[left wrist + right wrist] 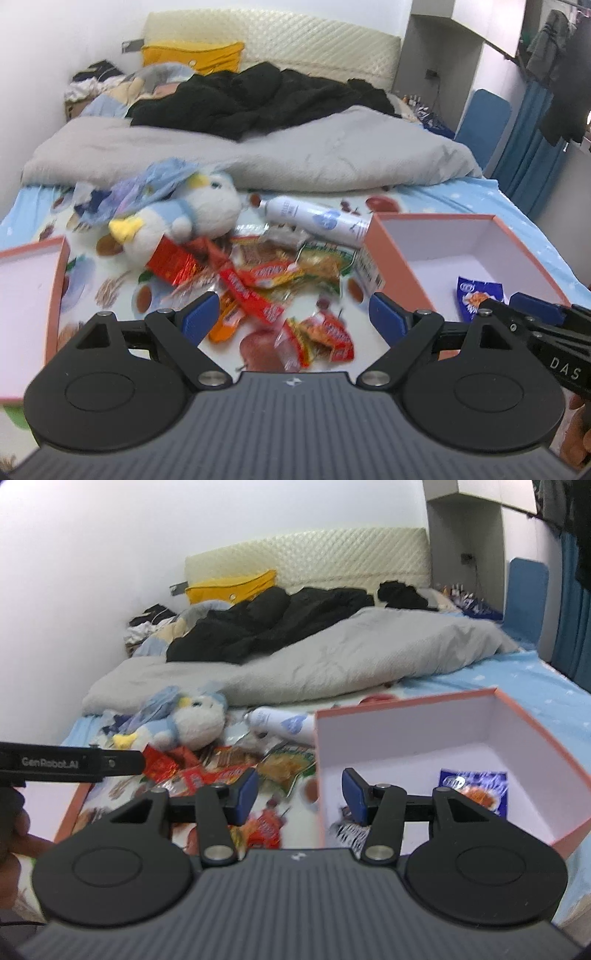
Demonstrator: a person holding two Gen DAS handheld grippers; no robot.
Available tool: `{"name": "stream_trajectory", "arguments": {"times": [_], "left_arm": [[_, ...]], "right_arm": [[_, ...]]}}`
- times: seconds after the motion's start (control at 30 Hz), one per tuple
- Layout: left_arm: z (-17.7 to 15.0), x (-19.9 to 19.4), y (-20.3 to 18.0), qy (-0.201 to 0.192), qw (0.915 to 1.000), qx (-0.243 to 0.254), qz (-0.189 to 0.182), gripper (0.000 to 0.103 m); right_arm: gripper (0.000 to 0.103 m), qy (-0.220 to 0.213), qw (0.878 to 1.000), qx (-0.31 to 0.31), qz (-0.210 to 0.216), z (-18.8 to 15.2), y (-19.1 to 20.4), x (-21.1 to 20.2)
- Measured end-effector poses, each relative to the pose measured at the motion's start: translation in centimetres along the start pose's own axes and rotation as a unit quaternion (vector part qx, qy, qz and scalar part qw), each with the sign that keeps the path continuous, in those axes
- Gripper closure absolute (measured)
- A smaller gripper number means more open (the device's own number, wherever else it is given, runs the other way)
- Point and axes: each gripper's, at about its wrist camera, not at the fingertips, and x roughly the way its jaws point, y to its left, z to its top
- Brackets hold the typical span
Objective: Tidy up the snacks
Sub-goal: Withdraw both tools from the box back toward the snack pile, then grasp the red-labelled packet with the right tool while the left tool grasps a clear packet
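A bed (461,192) with a fruit-printed sheet carries everything, a grey duvet (258,155) bunched across its middle and dark clothing heaped toward the headboard. Near the bed's right edge stands an open pink box (395,251) with white inner walls; a blue snack packet (474,786) lies on its floor. At the left edge a second pink box (59,280) shows only in part. Between the two boxes, toward the foot edge, lies the pile of snacks (266,284): red, orange and green wrappers, blurred enough that single packets are hard to separate. Just behind the pile sit a white-and-blue plush toy (192,218) and a white spray can (317,219) on its side. The left tool (293,314) hangs over the near end of the pile with its blue pads wide apart and nothing between them; loose wrappers lie below the gap. The right tool (299,794) stands about half apart and empty, straddling the near left wall of the right-hand box, one pad outside over the snacks, the other inside, with the blue packet to its right.
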Motion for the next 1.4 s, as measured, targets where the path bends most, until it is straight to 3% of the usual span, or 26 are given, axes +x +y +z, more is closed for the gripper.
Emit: {"name": "stream_trajectory", "arguments": {"times": [0.5,0.8,1.4], "left_arm": [[-3.9,-0.4,3.7,0.036,0.998,-0.027,0.045,0.012],[-4.9,-0.1,5.0,0.052,0.9969,-0.036,0.046,0.012],[-4.7,6.0,7.1,0.091,0.9933,-0.046,0.054,0.012]], "right_arm": [[0.05,0.058,0.998,0.0,0.012,-3.6,3.4,1.0],[0.05,0.082,0.997,-0.005,0.008,-5.5,4.4,1.2],[0.05,0.104,0.994,-0.031,0.015,-6.4,5.5,5.6]]}}
